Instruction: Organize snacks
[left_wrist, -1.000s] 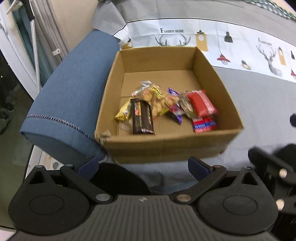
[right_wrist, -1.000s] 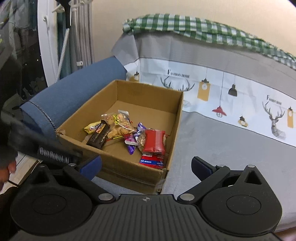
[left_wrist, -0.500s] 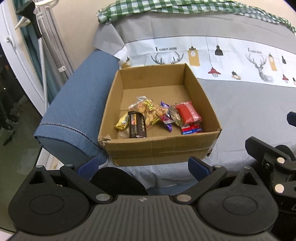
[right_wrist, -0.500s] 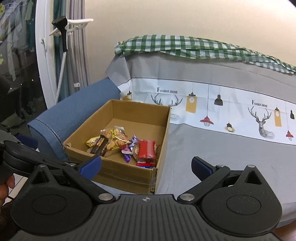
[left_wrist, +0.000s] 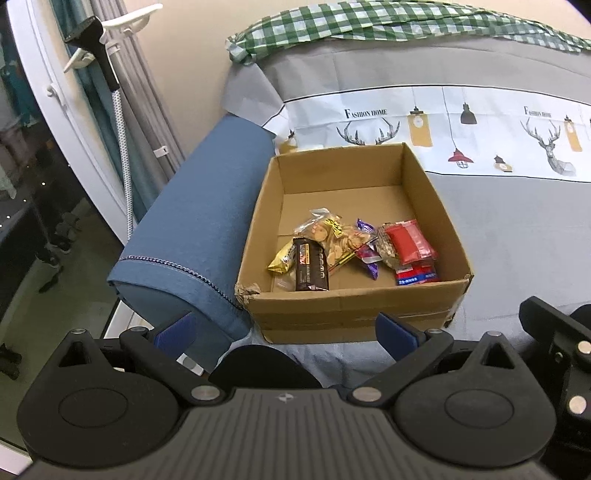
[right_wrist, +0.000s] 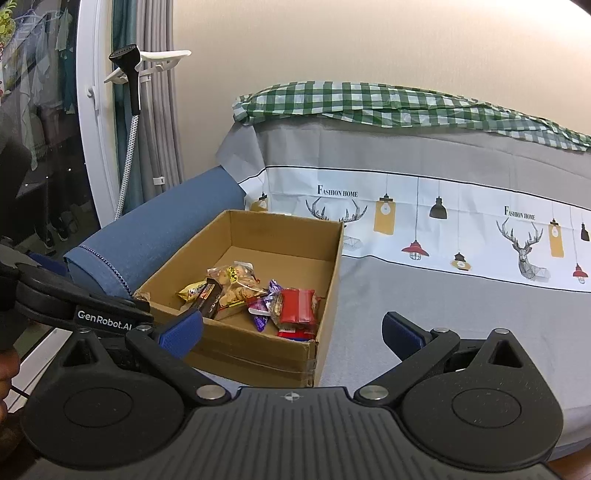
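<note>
Found the loose heap of small wrapped snacks (left_wrist: 351, 251) inside the open brown cardboard box (left_wrist: 354, 306), bunched toward its near wall at the centre of the left-wrist frame, with the far half of the box floor bare. Made out a dark brown chocolate bar (left_wrist: 312, 264) lying over a yellow foil wrapper (left_wrist: 279, 260), a clear bag of round crackers (left_wrist: 332, 236), a purple twist wrapper (left_wrist: 367, 253), and a red packet (left_wrist: 408, 242) above a red-and-blue one (left_wrist: 417, 275). Saw no snack outside the box. Judged this to fit two stages alike: a gathering into the box completed, or a sorting of the heap to come. Could not settle which.

Held the left gripper (left_wrist: 284, 328) low in the middle of its frame, short of the box's near wall, blue-padded fingers spread wide and grasping nothing. Held the right gripper (right_wrist: 291, 330) likewise: released, empty, with the box at centre left of its frame.

For any further handling, judged it best to come in from above over the near wall, single out one wrapper, pinch it by a sealed edge, go gently on the crackers, and spare the torn near-left corner of the box.

Noted below the box a soft grey fabric cover (left_wrist: 517, 236) with a white band of printed deer and lamps (left_wrist: 461, 122), likely to give under pressure. Noted a blue padded bolster (left_wrist: 192, 236) touching the box at centre left, a green checked cloth (right_wrist: 388, 107) along the top, a cream wall (right_wrist: 332, 44), and grey curtains (right_wrist: 159, 110) with a black steamer head (right_wrist: 127, 70) at upper left.
</note>
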